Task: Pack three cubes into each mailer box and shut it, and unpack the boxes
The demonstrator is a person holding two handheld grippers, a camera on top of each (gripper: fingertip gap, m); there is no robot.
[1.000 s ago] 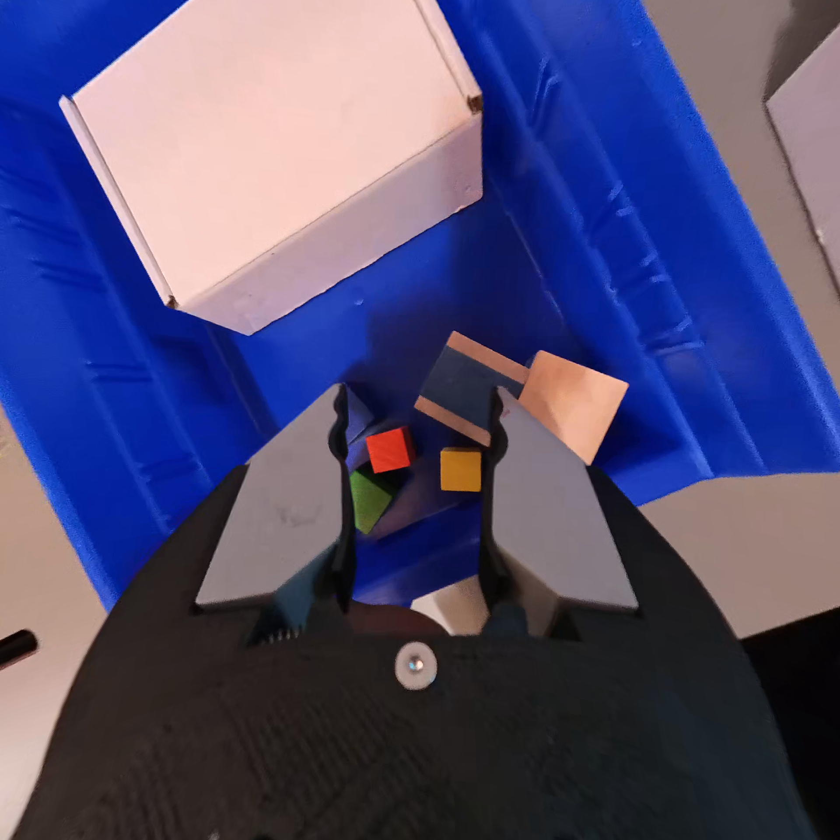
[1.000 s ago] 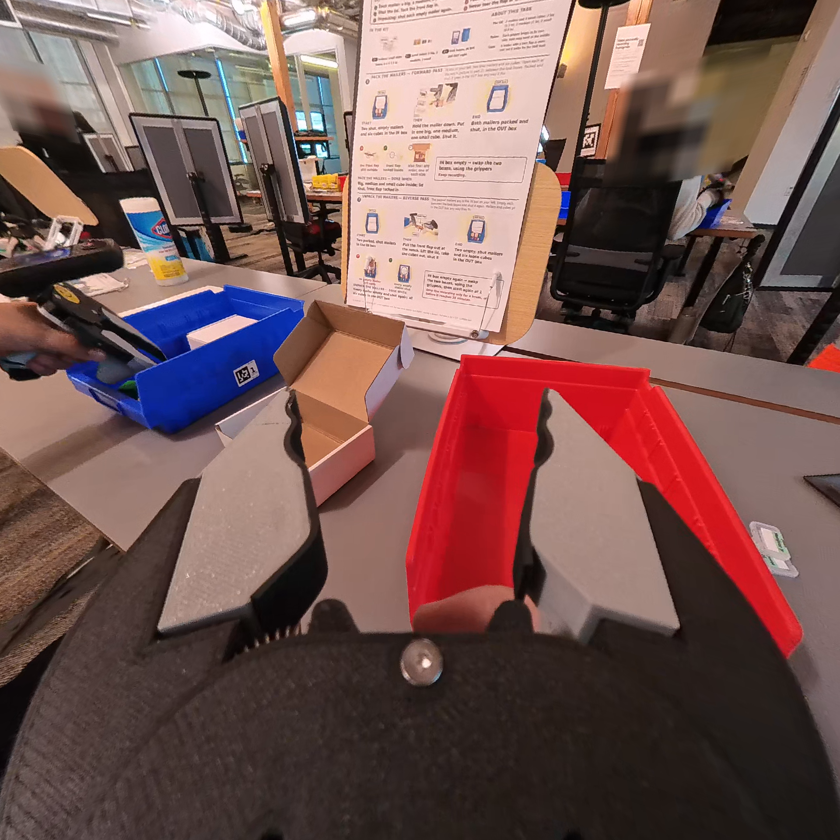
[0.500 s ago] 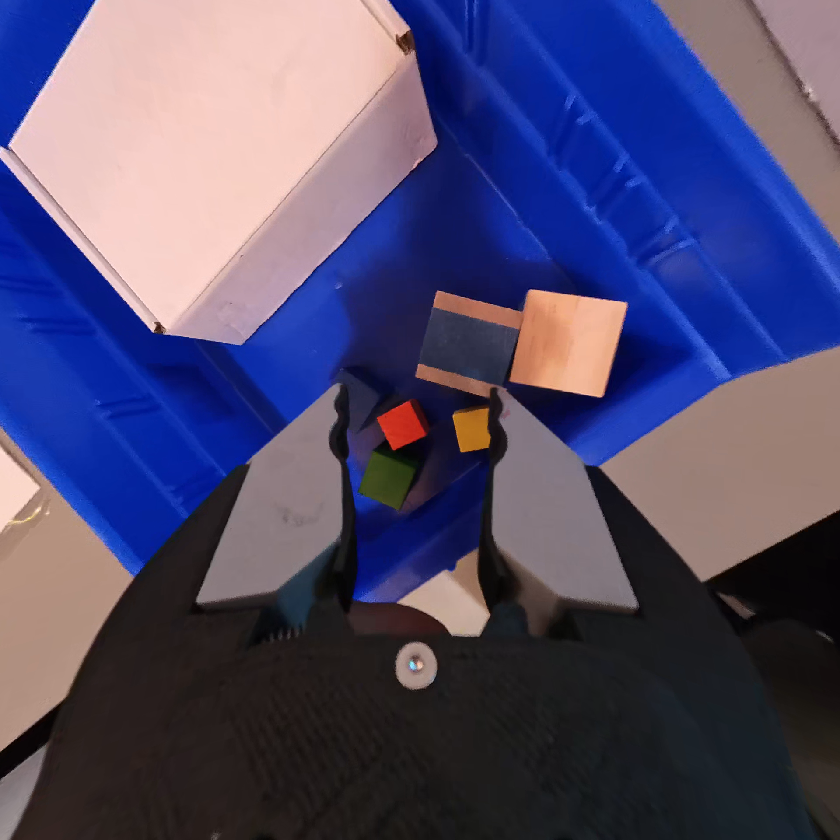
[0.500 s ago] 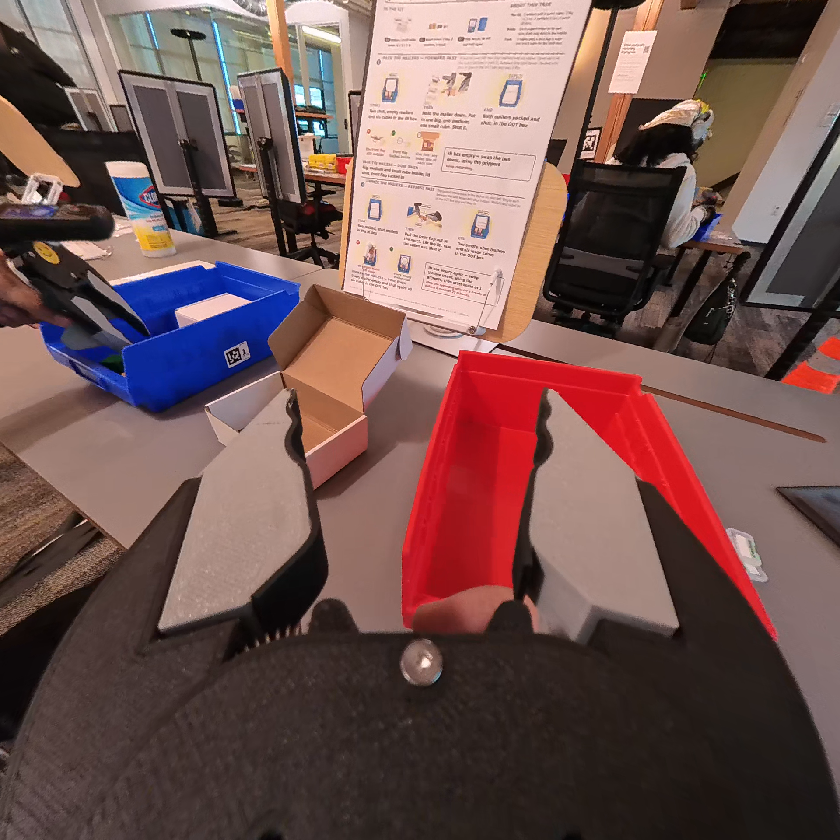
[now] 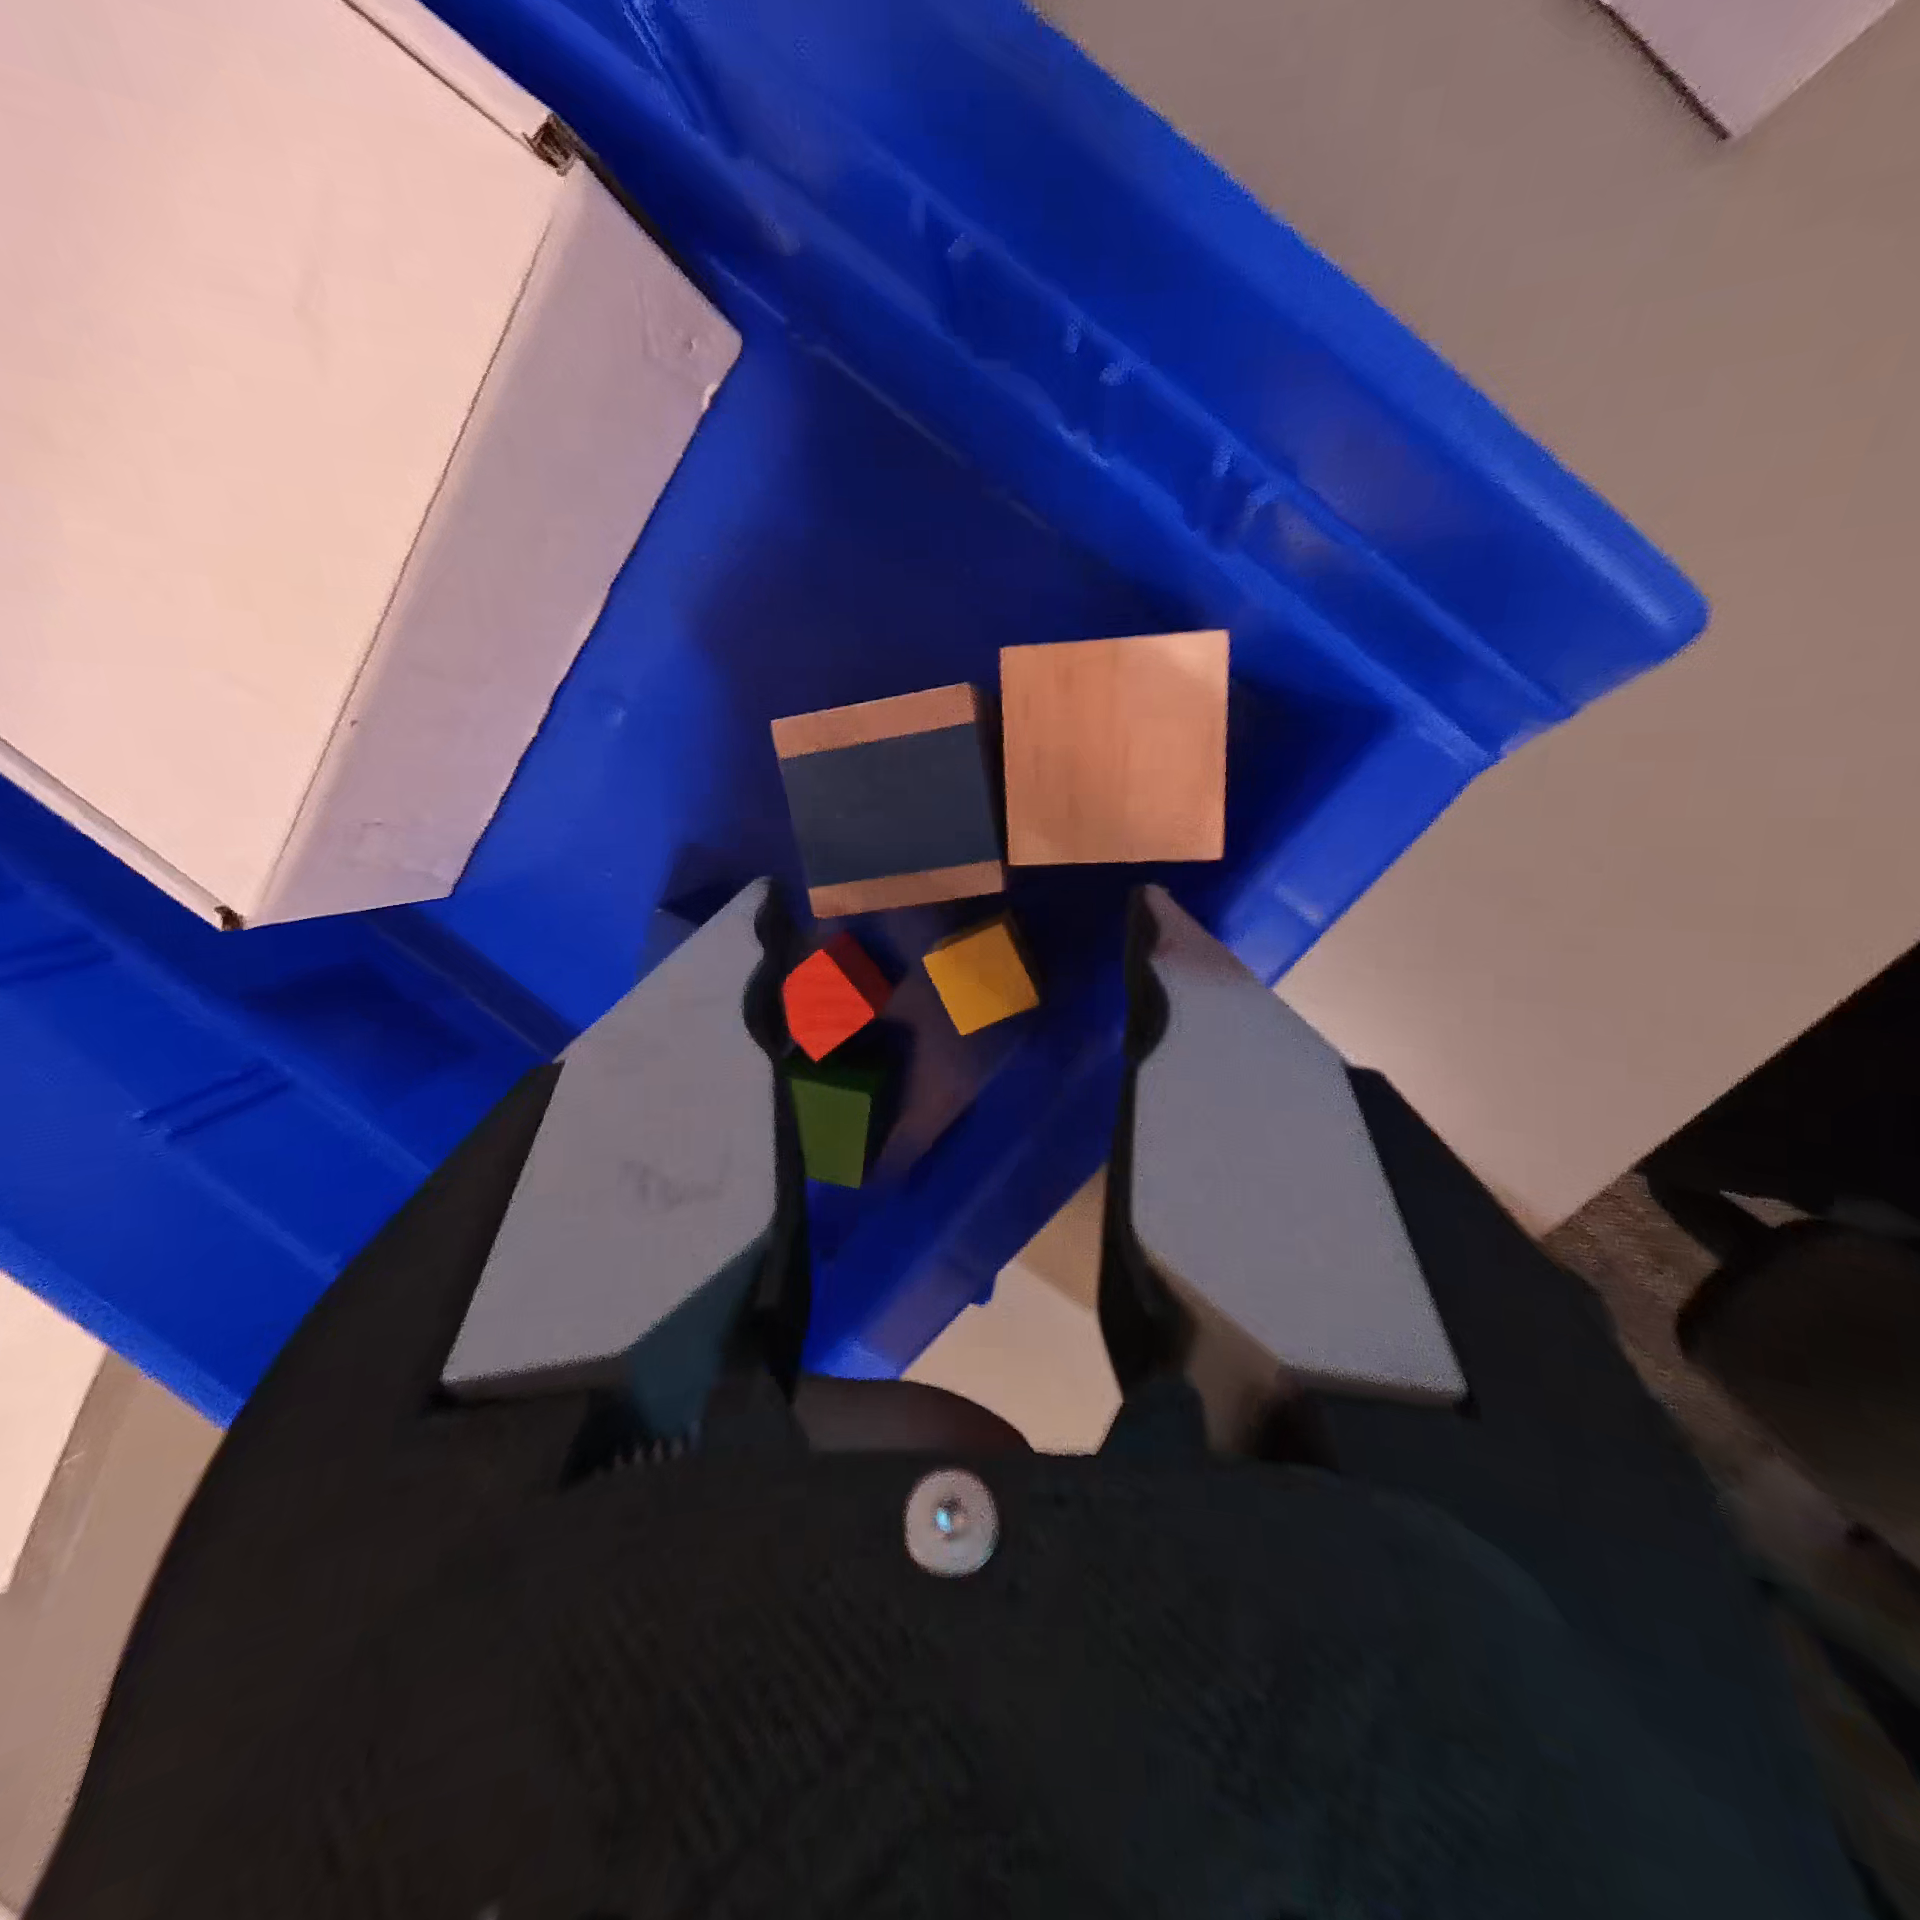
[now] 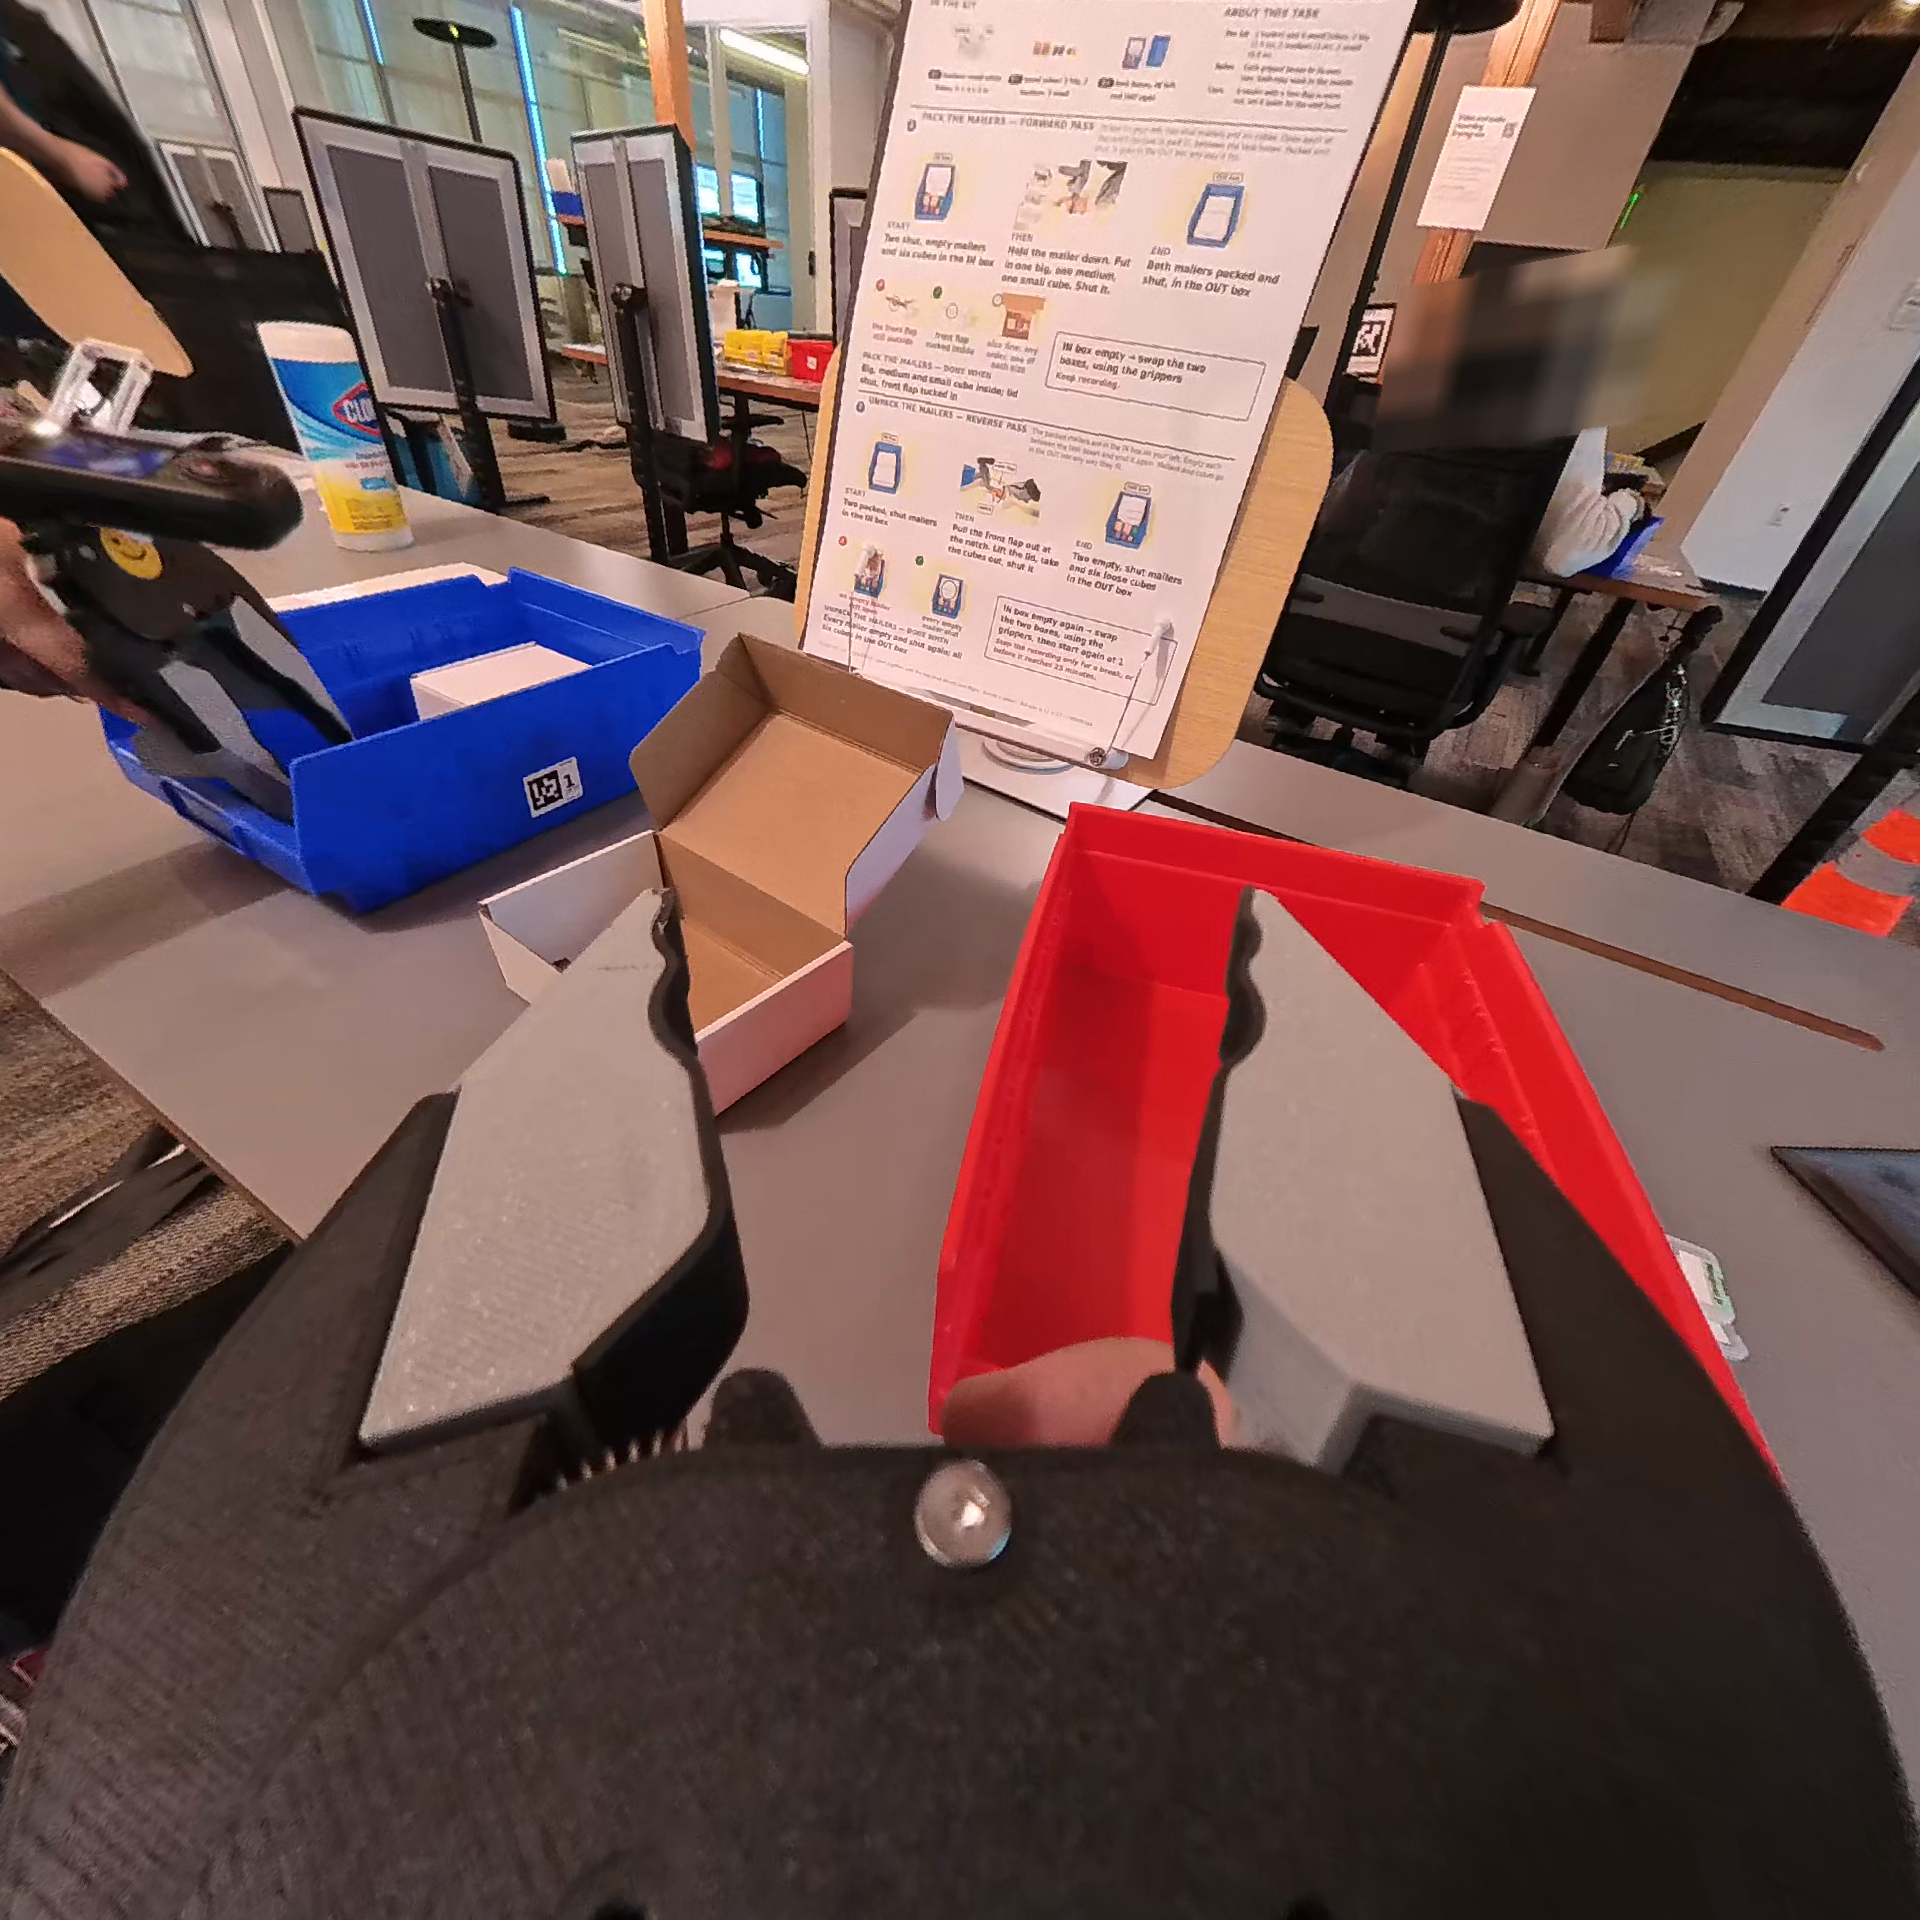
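My left gripper (image 5: 951,914) is open and empty, pointing down into the blue bin (image 5: 1195,343). Between its fingers lie a small red cube (image 5: 826,1003), a small yellow cube (image 5: 980,975) and a green cube (image 5: 831,1127). Just beyond are a blue-faced wooden cube (image 5: 888,802) and a plain wooden cube (image 5: 1114,748). A shut white mailer box (image 5: 260,416) lies in the same bin. My right gripper (image 6: 951,925) is open and empty above the table, between an open mailer box (image 6: 774,862) and the red bin (image 6: 1132,1060). The left gripper (image 6: 218,727) also shows far left there.
The blue bin (image 6: 416,758) stands at the left of the grey table (image 6: 260,997). An instruction sheet on a wooden stand (image 6: 1081,364) is behind the boxes. A wipes canister (image 6: 332,436) is at the back left. A dark tablet (image 6: 1860,1195) lies at the right edge. The tips of one gripper are about 50 centimeters away from the tips of the other.
My left gripper has turned and shifted over the bin, so the cubes sit higher and more rotated between its fingers. My right gripper has drifted slightly; both stay open.
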